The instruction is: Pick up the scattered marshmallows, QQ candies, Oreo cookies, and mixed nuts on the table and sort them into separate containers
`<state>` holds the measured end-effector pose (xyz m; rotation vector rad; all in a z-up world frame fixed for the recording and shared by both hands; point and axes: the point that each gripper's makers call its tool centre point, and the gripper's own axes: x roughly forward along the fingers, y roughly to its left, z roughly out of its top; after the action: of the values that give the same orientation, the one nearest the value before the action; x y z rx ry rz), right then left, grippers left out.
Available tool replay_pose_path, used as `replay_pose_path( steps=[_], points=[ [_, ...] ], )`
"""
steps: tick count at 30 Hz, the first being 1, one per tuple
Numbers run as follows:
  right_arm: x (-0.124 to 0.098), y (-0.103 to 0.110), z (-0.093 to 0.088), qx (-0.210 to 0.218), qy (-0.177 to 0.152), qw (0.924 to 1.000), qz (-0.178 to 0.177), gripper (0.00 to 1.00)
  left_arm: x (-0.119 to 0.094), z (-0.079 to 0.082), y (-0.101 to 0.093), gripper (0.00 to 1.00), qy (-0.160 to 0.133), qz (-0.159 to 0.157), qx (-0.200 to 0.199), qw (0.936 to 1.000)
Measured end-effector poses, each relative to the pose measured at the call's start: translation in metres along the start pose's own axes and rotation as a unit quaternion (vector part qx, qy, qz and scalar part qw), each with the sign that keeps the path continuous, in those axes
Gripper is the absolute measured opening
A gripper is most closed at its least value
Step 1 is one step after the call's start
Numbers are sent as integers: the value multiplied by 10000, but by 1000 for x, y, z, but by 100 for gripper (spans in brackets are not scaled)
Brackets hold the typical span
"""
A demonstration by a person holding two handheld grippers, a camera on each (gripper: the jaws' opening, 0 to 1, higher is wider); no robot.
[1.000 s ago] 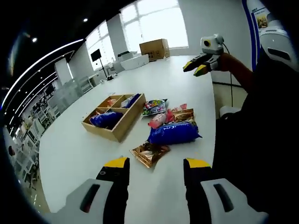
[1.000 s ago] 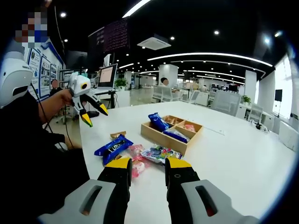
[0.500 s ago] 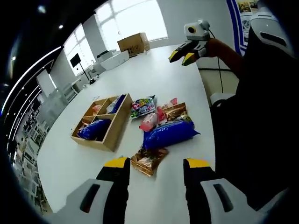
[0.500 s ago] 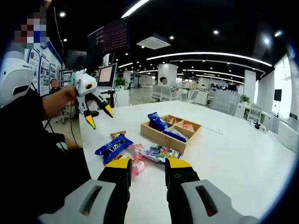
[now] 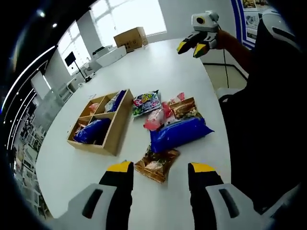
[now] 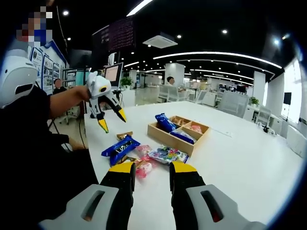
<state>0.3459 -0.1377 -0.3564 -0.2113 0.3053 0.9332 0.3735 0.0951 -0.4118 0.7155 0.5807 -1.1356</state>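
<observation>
Left gripper view: hovering above the white table (image 5: pixel 158 67), left gripper (image 5: pixel 159 168) with jaws spread and nothing between them, lined up over a brown foil nut packet (image 5: pixel 157 163) lying just ahead. Beyond that packet, touching it, a blue Oreo pack (image 5: pixel 180 132); past that, a pink marshmallow bag (image 5: pixel 154 120), a second brown nut packet (image 5: pixel 184 108) and a colourful QQ candy bag (image 5: pixel 146 102), all bunched close together. Beside the pile, a wooden divided tray (image 5: pixel 114 139) already holding a blue pack in one compartment and smaller packets in the others. Far across the table, right gripper (image 5: pixel 194 47) raised in the air, jaws parted, carrying nothing.

Right gripper view: looking along the right gripper (image 6: pixel 151 168), jaws apart and empty, held well above the table. Same pile seen from the other side: blue Oreo pack (image 6: pixel 120 148) nearest the person, pink bag (image 6: pixel 143 168) and QQ candy bag (image 6: pixel 167 155) toward the tray (image 6: pixel 163 136). Left gripper (image 6: pixel 110 120) hanging open over the pile, yellow tips pointing down.

Judging by the pose, sorting partly done and a fresh pick being set up; next calling for lowering the left jaws onto the near nut packet and closing on its edge.

Revealing from the left view the near nut packet at the jaws; showing from the right view the height of the left gripper above the pile.
</observation>
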Motion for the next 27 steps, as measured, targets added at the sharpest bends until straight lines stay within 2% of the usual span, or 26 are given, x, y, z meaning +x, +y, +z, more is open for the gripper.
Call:
replay_pose_path(
  steps=[15,22,27],
  points=[
    [-3,-4,-7,85,26,10000,-29,25,26,-6,6,49,278,-417,196,9986],
    [-4,-4,-10,140,22,9999,-33,25,38,-11,3,49,554,-683,408,9953],
    [-3,-3,-14,172,25,9998,-19,25,44,-12,8,48,613,-805,431,9939]
  ],
)
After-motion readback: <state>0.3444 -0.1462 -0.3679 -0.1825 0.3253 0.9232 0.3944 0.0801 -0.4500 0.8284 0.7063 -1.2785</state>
